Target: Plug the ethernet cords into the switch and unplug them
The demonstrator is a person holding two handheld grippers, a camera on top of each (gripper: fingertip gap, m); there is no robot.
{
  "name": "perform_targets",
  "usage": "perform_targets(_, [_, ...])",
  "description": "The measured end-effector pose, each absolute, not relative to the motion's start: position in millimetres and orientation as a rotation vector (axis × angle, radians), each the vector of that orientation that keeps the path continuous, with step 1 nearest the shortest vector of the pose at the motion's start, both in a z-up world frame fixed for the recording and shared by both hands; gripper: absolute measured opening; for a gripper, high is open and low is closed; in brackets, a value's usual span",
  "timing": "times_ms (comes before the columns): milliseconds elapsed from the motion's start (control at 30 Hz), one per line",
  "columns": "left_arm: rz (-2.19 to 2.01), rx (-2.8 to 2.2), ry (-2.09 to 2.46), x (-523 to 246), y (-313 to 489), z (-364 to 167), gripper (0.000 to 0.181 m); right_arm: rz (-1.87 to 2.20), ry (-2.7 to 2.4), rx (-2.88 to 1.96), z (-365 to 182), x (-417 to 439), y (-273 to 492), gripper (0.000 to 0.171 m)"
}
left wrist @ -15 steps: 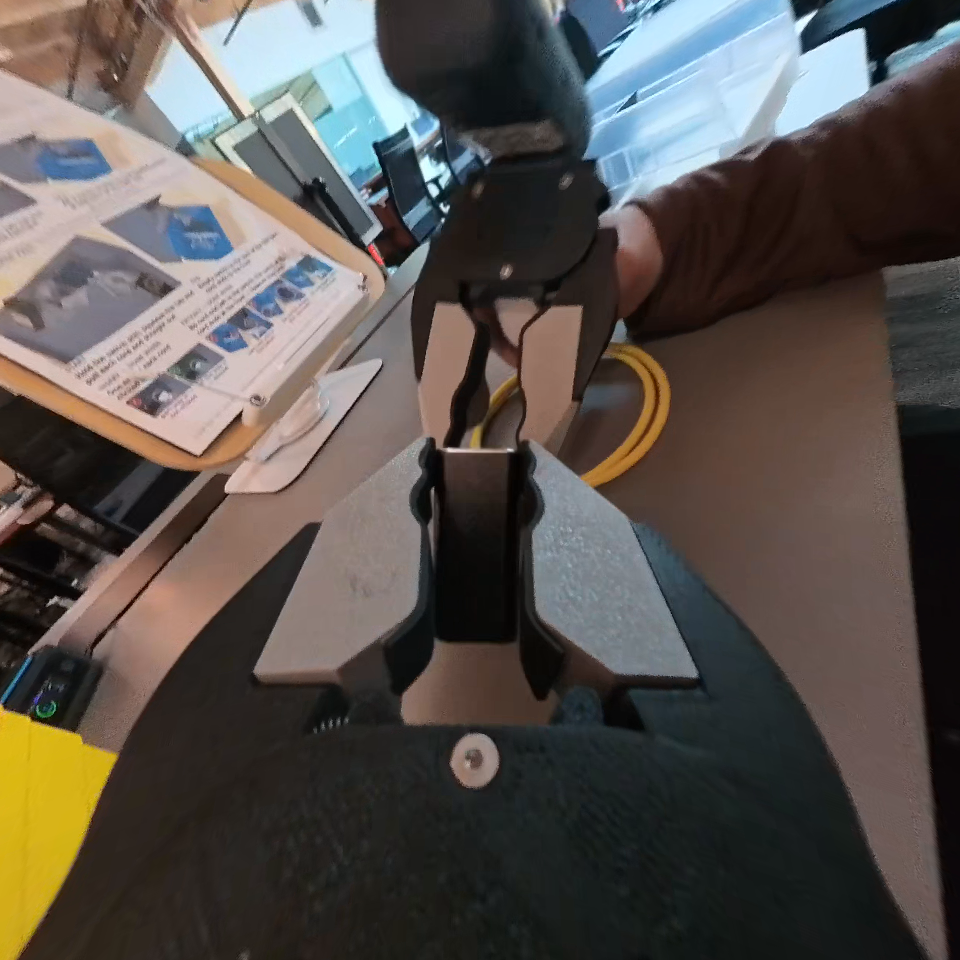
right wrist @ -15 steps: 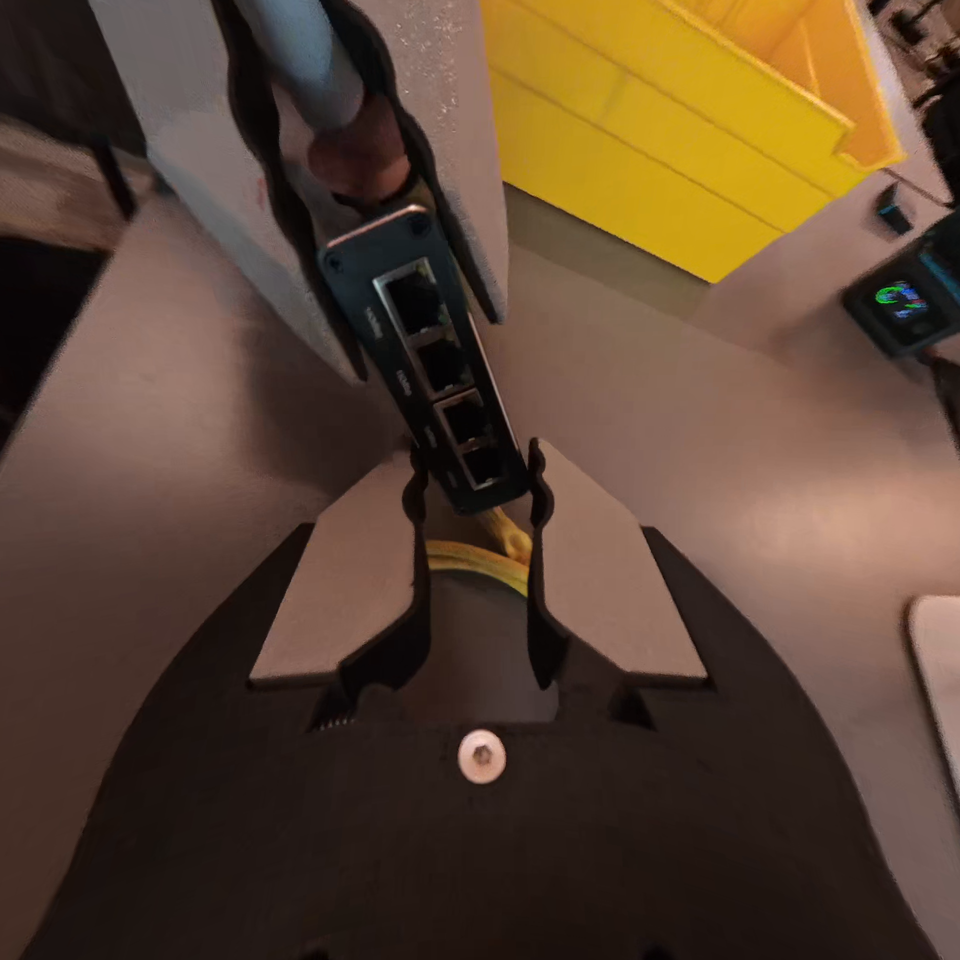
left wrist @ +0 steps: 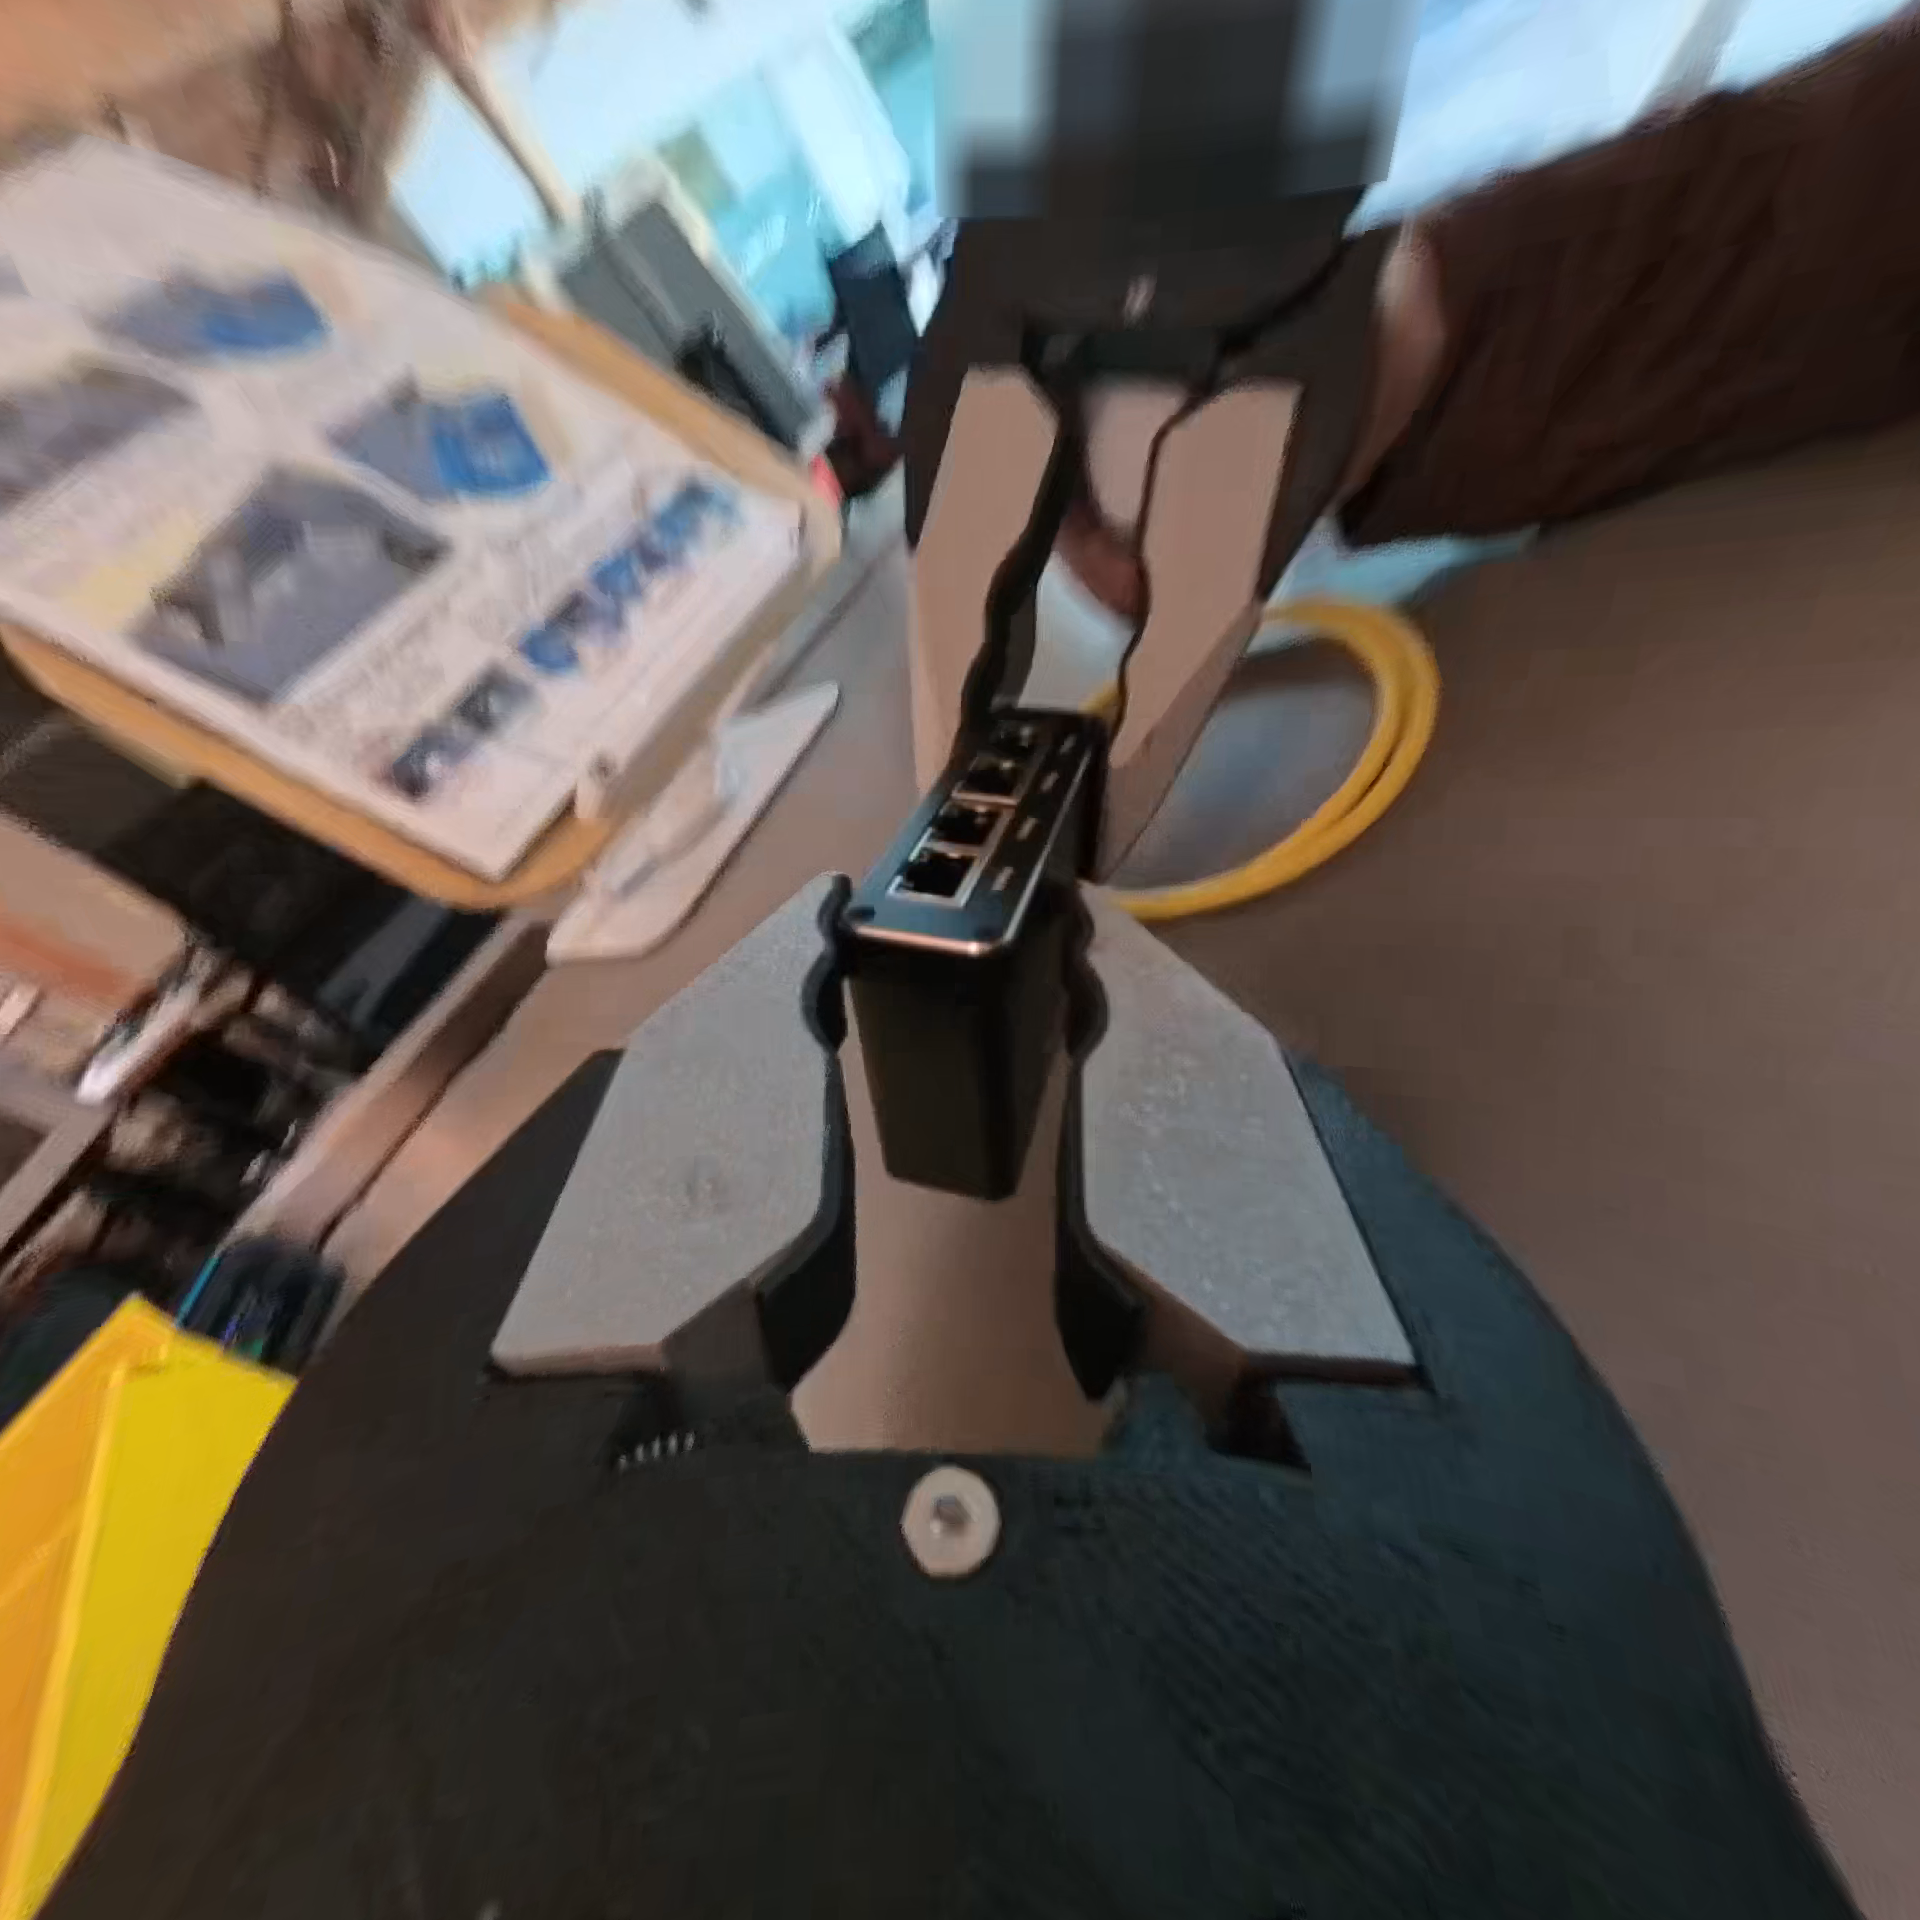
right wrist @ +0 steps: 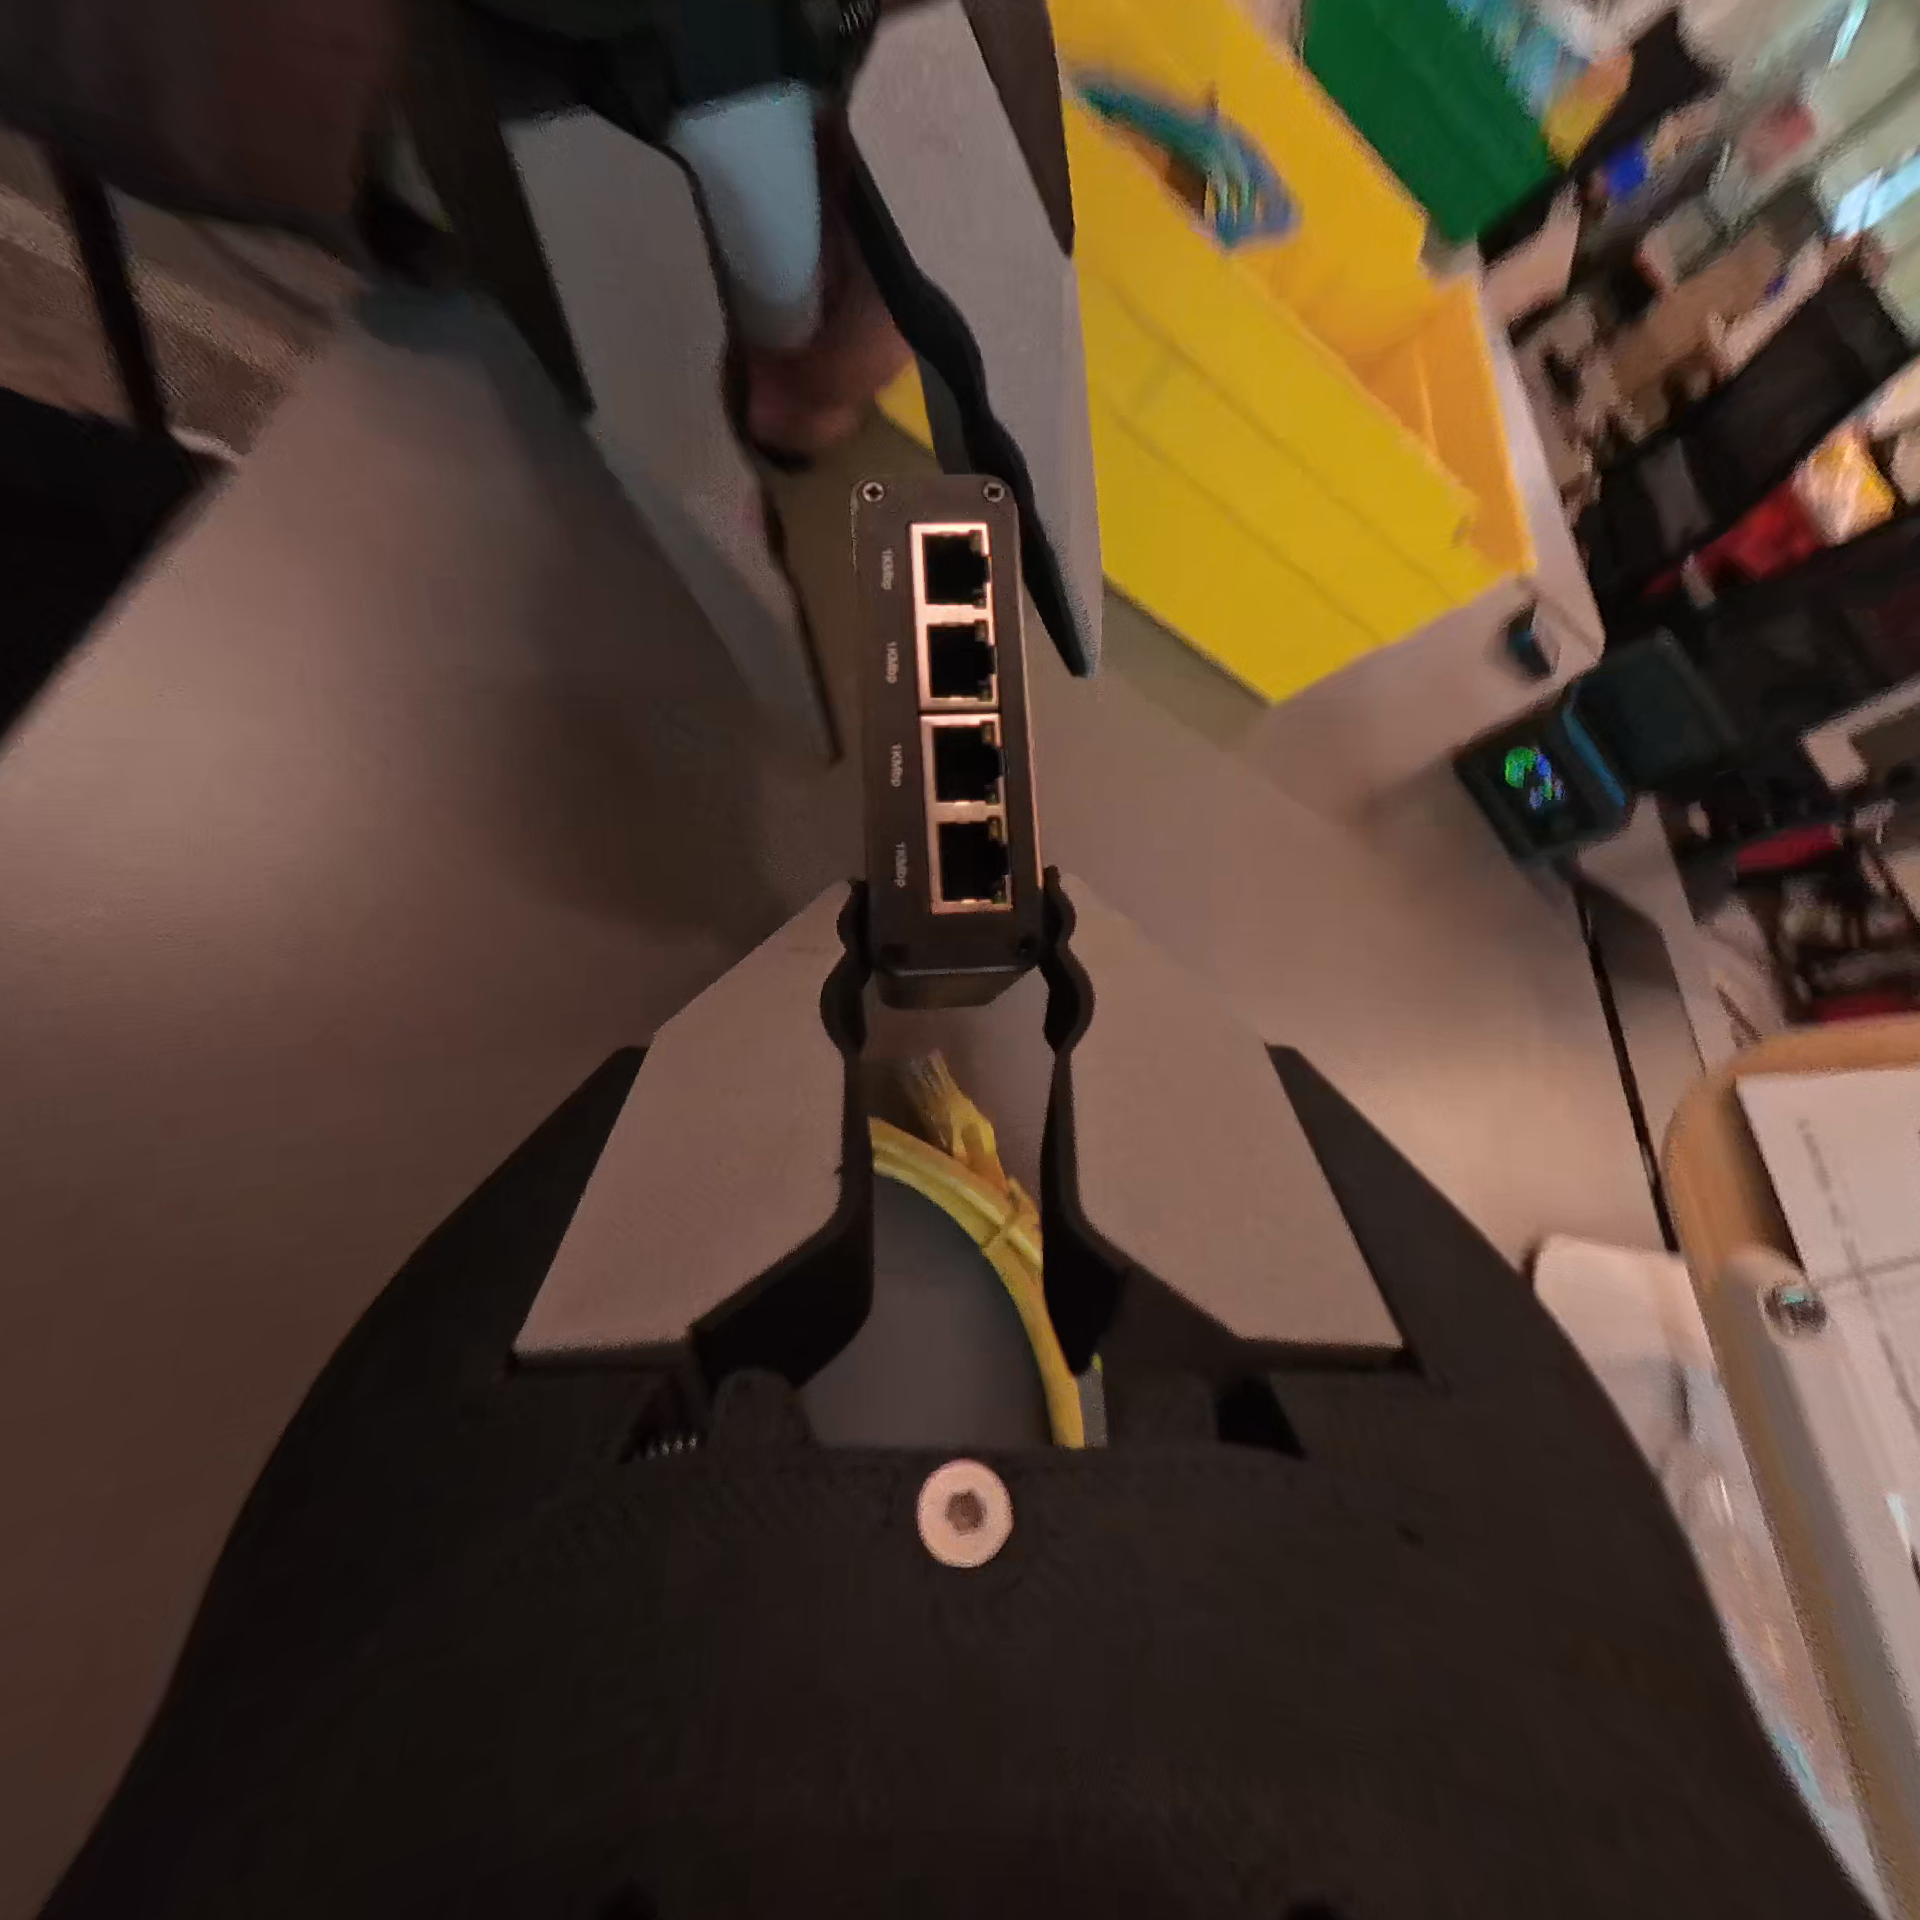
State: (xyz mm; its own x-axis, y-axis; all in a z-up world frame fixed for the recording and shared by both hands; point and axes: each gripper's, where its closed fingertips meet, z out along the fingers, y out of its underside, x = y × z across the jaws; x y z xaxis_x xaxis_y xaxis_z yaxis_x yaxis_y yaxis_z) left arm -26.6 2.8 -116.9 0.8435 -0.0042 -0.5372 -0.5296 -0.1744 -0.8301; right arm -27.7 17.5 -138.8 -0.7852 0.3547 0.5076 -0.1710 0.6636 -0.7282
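Switch [left wrist: 961,997] sits clamped between your left fingers [left wrist: 717,1174], above the table [left wrist: 1610,935]; right fingers [right wrist: 1174,1164] pinch its far end. Yellow cord [right wrist: 997,1195] lies unplugged beneath; twisting may loosen either grip.

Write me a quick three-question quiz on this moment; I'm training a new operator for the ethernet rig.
1. Count: how many ports does the switch show?
2. True or false: the yellow ethernet cord is plugged into the switch.
3. What is clamped in the left gripper? A) the yellow bin B) the switch C) the cord

Key:
1. Four, all of them empty.
2. False. It lies looped on the table, beyond the switch.
3. B. Its fingers press on the black body from both sides.
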Motion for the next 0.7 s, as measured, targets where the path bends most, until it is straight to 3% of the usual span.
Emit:
perform_targets(167, [0.219,-1.644,0.404,-11,-5,-109,0.034,1.331,-2.131,0.082,-109,-1,1,0.028])
perform_targets(700, [0.568,-1.845,0.486,-32,2,-143,0.031,1.328,-2.121,0.092,-113,-5,6,0.028])
